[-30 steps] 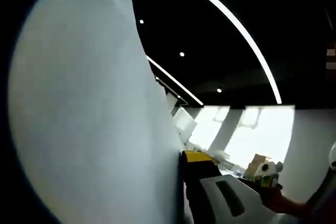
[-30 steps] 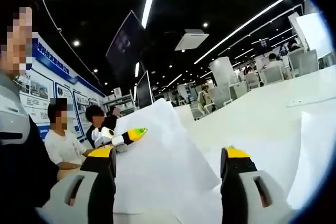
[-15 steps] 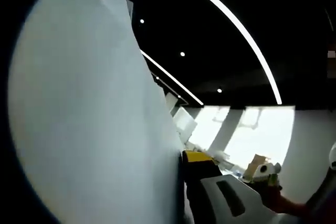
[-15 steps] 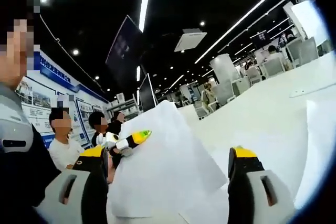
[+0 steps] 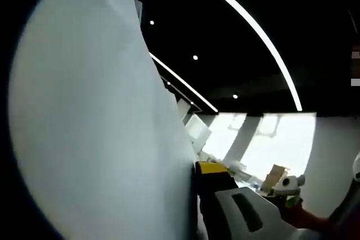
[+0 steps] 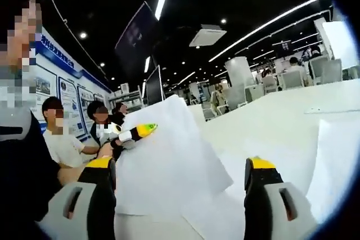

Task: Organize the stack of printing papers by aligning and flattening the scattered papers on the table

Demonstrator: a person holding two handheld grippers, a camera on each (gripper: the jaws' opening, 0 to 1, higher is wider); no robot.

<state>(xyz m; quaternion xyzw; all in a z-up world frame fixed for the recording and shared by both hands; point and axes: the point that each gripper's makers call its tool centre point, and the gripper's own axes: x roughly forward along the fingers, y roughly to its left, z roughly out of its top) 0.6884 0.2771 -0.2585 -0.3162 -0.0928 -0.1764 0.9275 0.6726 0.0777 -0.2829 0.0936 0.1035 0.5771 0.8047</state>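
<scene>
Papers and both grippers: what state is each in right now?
Left gripper: shut on the papers.
Right gripper: open, jaws wide apart, holding nothing.
Papers: lifted off the table in a standing sheaf, edges uneven, not yet aligned.
Table: loose sheets lie on it.

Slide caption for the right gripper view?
Open right gripper faces lifted paper sheets held by the left gripper above the white table.

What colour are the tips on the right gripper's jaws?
Yellow tips on the right gripper, clearest in the right gripper view.
</scene>
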